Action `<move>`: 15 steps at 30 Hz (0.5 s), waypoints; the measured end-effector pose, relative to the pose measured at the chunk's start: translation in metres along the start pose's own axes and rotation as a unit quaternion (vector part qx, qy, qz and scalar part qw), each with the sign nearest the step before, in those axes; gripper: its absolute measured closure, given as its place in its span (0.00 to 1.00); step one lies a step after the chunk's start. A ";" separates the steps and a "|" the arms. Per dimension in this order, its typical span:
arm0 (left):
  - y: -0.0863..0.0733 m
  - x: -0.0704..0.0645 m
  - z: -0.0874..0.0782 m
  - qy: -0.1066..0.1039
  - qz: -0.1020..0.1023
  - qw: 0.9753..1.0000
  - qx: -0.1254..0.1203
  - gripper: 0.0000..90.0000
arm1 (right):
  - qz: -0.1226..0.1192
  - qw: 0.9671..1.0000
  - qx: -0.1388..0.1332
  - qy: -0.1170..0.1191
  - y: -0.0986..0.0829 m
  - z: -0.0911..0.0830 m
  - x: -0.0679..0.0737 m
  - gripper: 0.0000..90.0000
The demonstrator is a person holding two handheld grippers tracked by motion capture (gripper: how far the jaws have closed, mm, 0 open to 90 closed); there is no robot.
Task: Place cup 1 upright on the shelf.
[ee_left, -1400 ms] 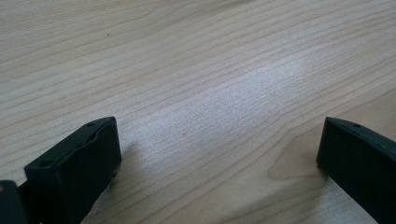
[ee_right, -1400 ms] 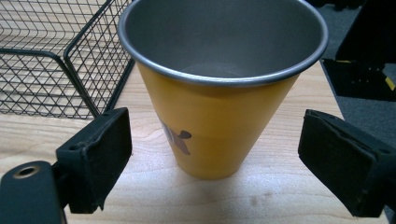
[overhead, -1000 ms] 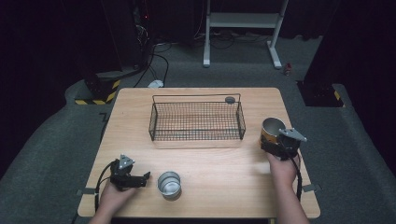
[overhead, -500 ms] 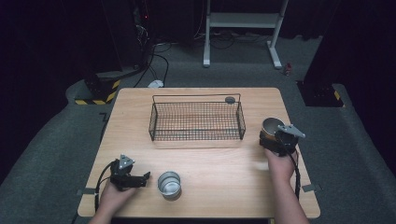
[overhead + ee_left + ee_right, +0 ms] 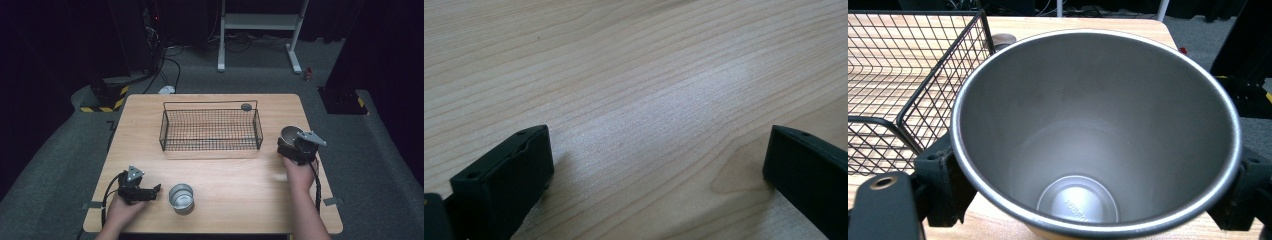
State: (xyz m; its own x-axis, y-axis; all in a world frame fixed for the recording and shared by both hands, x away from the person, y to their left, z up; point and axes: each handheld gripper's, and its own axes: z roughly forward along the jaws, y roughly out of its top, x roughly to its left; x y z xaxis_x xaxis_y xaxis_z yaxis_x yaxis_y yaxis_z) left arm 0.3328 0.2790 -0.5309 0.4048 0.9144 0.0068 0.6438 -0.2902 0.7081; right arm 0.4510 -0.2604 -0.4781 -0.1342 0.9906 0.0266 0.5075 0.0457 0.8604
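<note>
The right gripper has its two black jaws closed around the outside of a steel cup, one jaw on each side of the wall, and holds it just off the right end of the wire basket. In the right gripper view the cup is a smooth, round, tapering vessel of brushed metal with a thin rolled rim and a flat, ringed bottom (some small stamped lettering there is too fine to read). It stands mouth up, tilted a little toward the camera, with nothing inside.

The basket is a low rectangle of thin black wire mesh with a heavier wire rim. It sits on the pale wooden table, and the grain shows through its floor. A small dark round disc lies by the basket's far right corner.

A second steel cup, shorter and also round, stands upright well in front of the basket, toward its left half. The left gripper rests low on the table just to the left of that cup, apart from it. In the left gripper view its blocky matte black jaws stand wide apart, with bare, fine-grained wood between them and nothing held.
</note>
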 end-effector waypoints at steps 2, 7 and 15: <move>0.000 0.000 0.000 0.000 0.000 1.000 0.000 0.00 | -0.002 1.000 -0.001 -0.002 0.001 0.001 0.000 0.13; 0.000 0.000 0.000 0.000 0.000 1.000 0.000 0.00 | -0.001 1.000 0.000 0.000 0.001 0.002 -0.001 0.14; 0.000 0.000 0.000 0.000 0.000 1.000 0.000 0.00 | -0.007 1.000 0.006 0.004 0.001 -0.002 0.002 0.16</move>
State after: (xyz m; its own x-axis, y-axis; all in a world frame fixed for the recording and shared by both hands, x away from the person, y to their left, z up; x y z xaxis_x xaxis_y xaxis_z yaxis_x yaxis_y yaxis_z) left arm 0.3328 0.2790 -0.5309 0.4051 0.9143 0.0070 0.6436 -0.2906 0.7080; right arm 0.4499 -0.2583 -0.4758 -0.1481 0.9888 0.0190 0.5159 0.0608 0.8545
